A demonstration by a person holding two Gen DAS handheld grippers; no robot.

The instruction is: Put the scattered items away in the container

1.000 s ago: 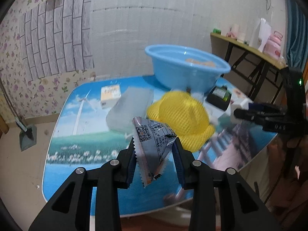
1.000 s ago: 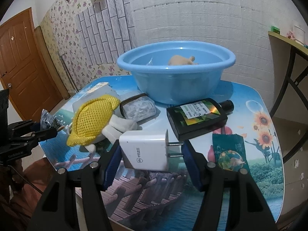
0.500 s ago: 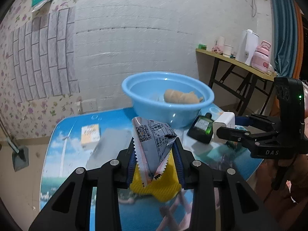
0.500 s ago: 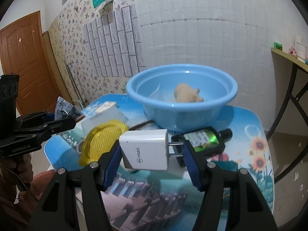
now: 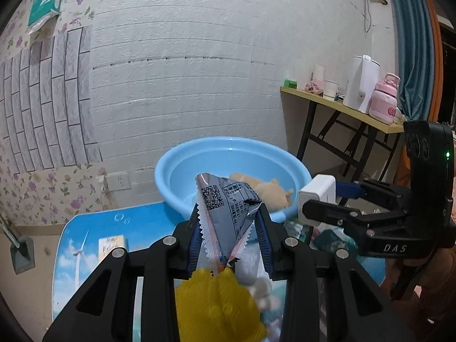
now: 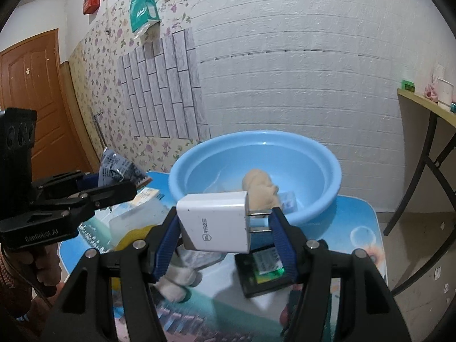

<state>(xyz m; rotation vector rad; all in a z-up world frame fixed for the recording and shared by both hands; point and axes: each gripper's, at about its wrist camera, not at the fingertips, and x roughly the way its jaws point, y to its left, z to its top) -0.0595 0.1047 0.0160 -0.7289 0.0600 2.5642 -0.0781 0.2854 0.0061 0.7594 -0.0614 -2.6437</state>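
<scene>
Left gripper (image 5: 229,229) clenched on a grey sachet (image 5: 228,202), right gripper (image 6: 225,229) clenched on a white charger (image 6: 215,222), both before the blue basin (image 6: 313,154) holding what appears a plush toy (image 6: 260,185).

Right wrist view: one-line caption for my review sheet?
Right gripper holding a white charger before the blue basin.

The left gripper (image 5: 228,238) and right gripper (image 6: 225,240) are showing black skeletal fingers with silver screws and ribbed blue pads. White lettering is running along each gripper's black body, and a green light is glowing on the right one's upright housing.
</scene>
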